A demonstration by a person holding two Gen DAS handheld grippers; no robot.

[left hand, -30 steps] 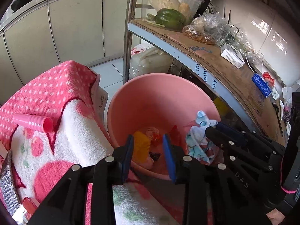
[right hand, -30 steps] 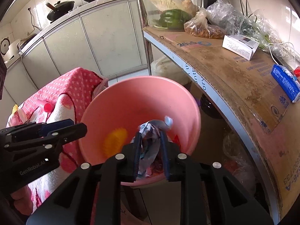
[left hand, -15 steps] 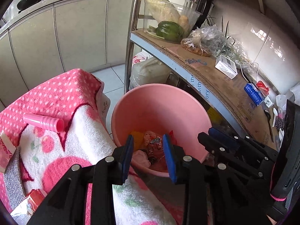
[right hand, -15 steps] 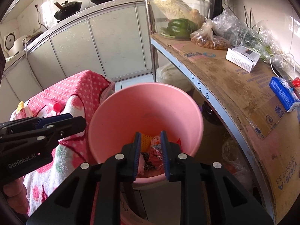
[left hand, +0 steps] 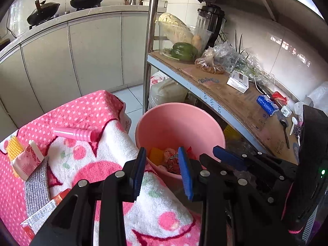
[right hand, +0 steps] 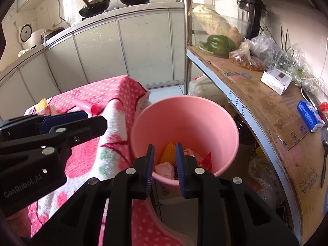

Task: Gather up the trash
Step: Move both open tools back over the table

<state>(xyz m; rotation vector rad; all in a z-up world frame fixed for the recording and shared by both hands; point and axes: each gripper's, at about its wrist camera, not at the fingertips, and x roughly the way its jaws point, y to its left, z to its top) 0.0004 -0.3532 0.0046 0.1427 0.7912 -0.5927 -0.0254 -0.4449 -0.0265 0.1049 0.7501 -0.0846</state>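
Observation:
A pink bucket (left hand: 180, 106) (right hand: 184, 99) stands on the floor between a towel-covered table and a shelf, with trash (left hand: 170, 161) (right hand: 169, 153) lying in its bottom. My left gripper (left hand: 162, 149) hangs open above the bucket's near rim, nothing between its fingers. My right gripper (right hand: 164, 145) is open beside it, also with nothing in it, and shows at the right in the left wrist view (left hand: 217, 150). On the pink towel (left hand: 82, 110) lie a pink tube (left hand: 74, 132) (right hand: 86, 104), a yellow piece (left hand: 14, 147), a white-and-red packet (left hand: 27, 162), a grey cloth (left hand: 37, 186) and a red-and-white wrapper (left hand: 43, 211).
A metal shelf lined with cardboard (left hand: 225, 94) (right hand: 256, 94) runs along the right. It bears a bowl of vegetables (left hand: 182, 41), bags, a white box (right hand: 275, 81) and a blue box (right hand: 307, 115). Pale cabinets (left hand: 92, 51) with woks on top stand behind.
The crumpled wrapper that the right gripper held over the bucket is gone from its jaws. Both grippers have risen and drawn back from the bucket.

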